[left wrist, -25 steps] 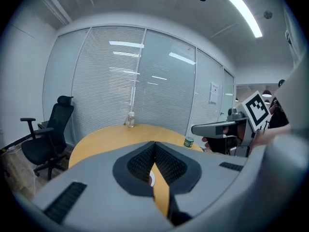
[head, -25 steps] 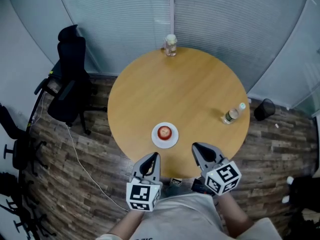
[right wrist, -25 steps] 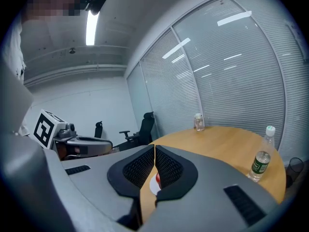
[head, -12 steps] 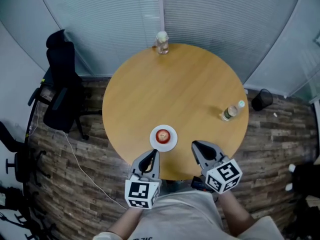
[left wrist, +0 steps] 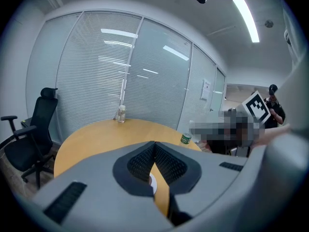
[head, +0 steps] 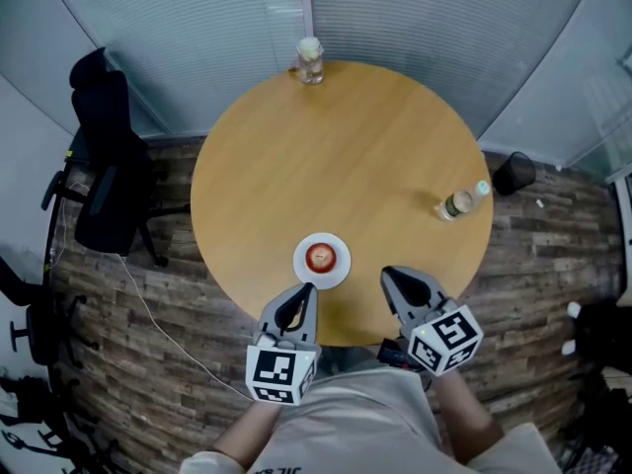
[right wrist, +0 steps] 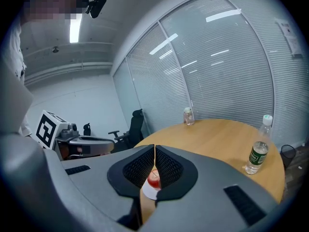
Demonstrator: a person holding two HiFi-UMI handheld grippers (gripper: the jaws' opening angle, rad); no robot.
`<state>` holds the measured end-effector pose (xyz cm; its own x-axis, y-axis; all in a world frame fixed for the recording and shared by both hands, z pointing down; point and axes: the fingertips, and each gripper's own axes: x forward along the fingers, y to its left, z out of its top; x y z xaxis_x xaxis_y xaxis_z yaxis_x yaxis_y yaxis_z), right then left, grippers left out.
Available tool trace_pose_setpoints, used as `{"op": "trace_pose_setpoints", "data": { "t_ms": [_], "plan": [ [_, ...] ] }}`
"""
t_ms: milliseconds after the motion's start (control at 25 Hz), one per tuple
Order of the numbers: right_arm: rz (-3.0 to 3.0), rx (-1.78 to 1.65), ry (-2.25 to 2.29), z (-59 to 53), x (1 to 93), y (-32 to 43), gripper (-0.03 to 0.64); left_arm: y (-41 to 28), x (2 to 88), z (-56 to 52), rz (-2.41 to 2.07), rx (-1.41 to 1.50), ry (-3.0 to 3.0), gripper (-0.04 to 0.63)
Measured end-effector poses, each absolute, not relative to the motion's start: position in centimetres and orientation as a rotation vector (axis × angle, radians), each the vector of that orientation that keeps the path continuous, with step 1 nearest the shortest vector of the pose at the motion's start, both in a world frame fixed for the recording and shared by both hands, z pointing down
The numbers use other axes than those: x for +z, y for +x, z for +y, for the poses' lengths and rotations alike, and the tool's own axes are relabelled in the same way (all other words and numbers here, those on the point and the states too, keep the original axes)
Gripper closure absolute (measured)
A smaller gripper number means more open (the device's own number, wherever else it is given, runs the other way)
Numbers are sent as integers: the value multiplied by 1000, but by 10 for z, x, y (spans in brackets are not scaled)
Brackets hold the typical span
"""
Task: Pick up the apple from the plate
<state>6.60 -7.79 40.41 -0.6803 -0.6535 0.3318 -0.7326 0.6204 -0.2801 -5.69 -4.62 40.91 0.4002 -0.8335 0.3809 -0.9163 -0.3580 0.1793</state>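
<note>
A red apple [head: 320, 257] lies on a small white plate [head: 301, 266] near the front edge of the round wooden table [head: 346, 146]. My left gripper [head: 306, 288] is shut and empty, its tips just short of the plate's near rim. My right gripper [head: 387, 274] is also shut and empty, to the right of the plate and apart from it. In the right gripper view the apple [right wrist: 153, 178] and plate [right wrist: 147, 192] show below the closed tips [right wrist: 154, 149]. The left gripper view shows its closed tips [left wrist: 154, 144] and only a sliver of plate [left wrist: 152, 182].
A water bottle [head: 459, 203] stands at the table's right edge and a glass jar [head: 310, 62] at its far edge. A black office chair [head: 104, 176] stands left of the table, a dark bin [head: 513, 173] to the right on the wood floor. Glass walls with blinds curve behind.
Both grippers have crept forward towards the plate, the left one more. The head view has shifted, so the table sits higher and further left in the picture. Both jaws stay shut.
</note>
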Motion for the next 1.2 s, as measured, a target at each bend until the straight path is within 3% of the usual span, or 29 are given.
{"op": "trace_pose_setpoints", "data": {
  "t_ms": [1200],
  "plan": [
    [-2514, 716, 1180, -88, 457, 68, 584, -54, 457, -69, -1369, 407, 2309, 592]
  ]
}}
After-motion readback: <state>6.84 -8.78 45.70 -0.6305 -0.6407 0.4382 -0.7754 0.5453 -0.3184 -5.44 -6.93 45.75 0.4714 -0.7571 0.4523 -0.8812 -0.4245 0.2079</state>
